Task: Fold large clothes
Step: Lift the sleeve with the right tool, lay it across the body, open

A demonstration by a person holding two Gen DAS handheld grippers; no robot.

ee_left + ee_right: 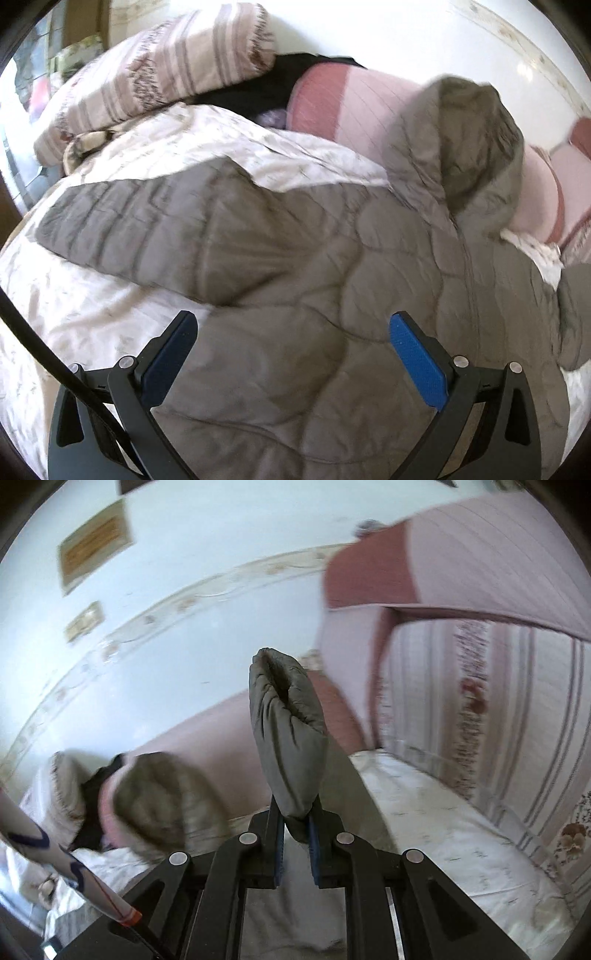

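The left tongs (293, 354) stand wide, their blue pads (419, 363) apart with nothing gripped, poised just above the grey quilted jacket (295, 258) that lies spread on the bed (74, 314). The jacket's body fills the space directly under and beyond these tongs; one sleeve (122, 225) stretches away to the left over the pale bedspread, and the hood (469, 147) stands up farther off to the right, propped against a pink pillow (354, 107). Behind that lie a striped duvet (166, 70) rolled in a heap and something dark tucked between it and the pillow, then the white wall (406, 33). The right tongs (297, 834) are narrow, pinched on a cuff (286, 731) of the jacket, which rises from between the pads as a puffy grey tube with its opening uppermost, lifted off the bed. Beyond it to the left the hood (162, 805) shows blurred; to the right, the bedspread and striped duvet (480, 701), with the pink pillow (461, 554) and wall farthest.
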